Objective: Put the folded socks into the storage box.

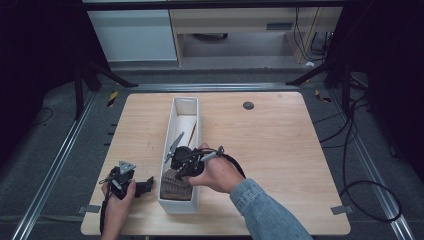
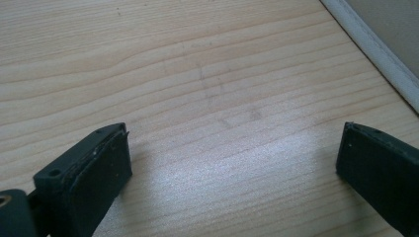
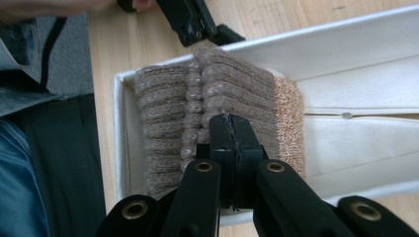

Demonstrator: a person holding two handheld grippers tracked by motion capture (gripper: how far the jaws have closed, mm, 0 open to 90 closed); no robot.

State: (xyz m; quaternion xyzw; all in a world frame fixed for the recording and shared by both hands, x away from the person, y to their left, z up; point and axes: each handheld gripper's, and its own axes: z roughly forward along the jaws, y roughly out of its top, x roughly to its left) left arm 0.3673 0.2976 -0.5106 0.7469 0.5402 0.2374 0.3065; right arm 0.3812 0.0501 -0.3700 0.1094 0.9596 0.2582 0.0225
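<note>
A long white box (image 1: 197, 120) lies lengthwise on the wooden table (image 1: 280, 150). A folded brown ribbed knit (image 1: 175, 187) fills its near end. My right gripper (image 1: 177, 172) reaches down into the box over that knit. In the right gripper view its jaws (image 3: 230, 123) are shut together, tips at the knit (image 3: 163, 108), with nothing visibly pinched between them. A lighter tan band (image 3: 289, 123) edges the knit. My left gripper (image 1: 146, 186) rests on the table just left of the box. Its jaws (image 2: 232, 163) stand wide open over bare wood.
Pale lining or cloth (image 3: 356, 138) covers the far part of the box floor. The box wall (image 2: 380, 49) runs close by the left gripper. A small dark round disc (image 1: 248, 105) sits at the table's far side. Cables (image 1: 350, 165) trail on the floor at right.
</note>
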